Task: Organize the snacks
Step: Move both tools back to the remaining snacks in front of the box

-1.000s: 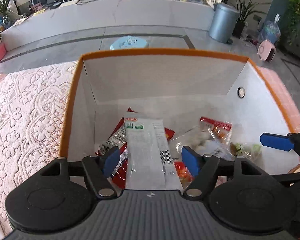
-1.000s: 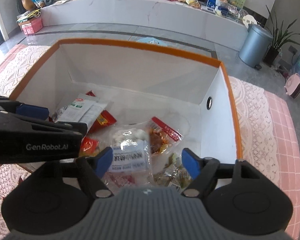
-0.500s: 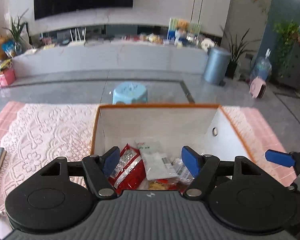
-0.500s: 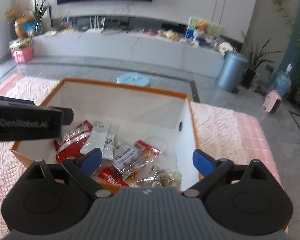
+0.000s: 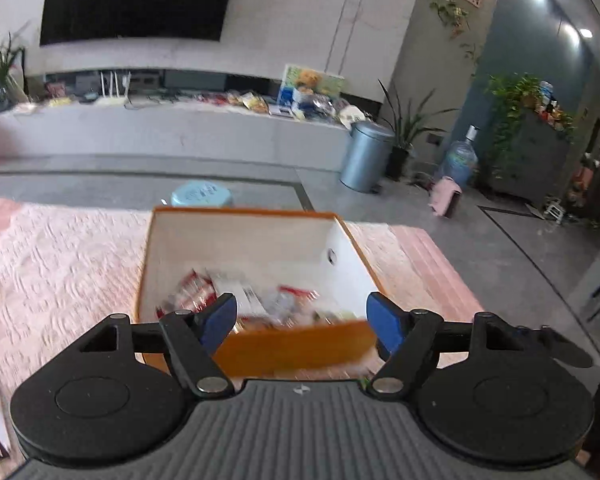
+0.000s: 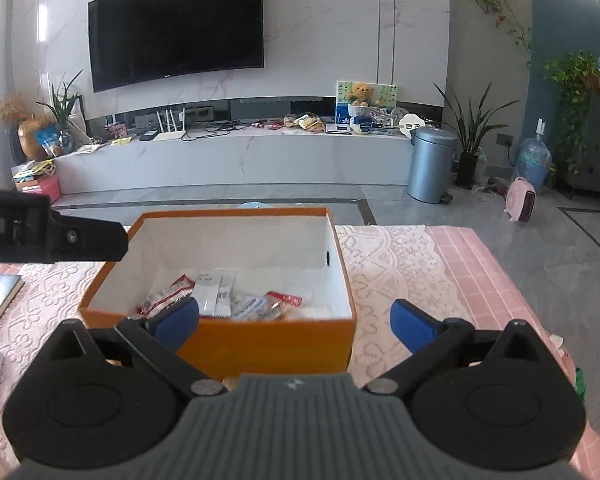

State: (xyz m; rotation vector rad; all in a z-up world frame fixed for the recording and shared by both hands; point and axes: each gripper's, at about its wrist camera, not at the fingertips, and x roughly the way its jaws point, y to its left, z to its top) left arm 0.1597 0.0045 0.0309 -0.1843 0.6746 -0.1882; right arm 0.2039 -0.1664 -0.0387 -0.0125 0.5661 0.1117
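Beyond both grippers' spread fingers (image 6: 414,326) — snacks (image 6: 220,300) inside orange box (image 6: 268,344).

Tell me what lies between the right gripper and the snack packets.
In the right wrist view, only the orange box's near wall stands between the right gripper and the snack packets.
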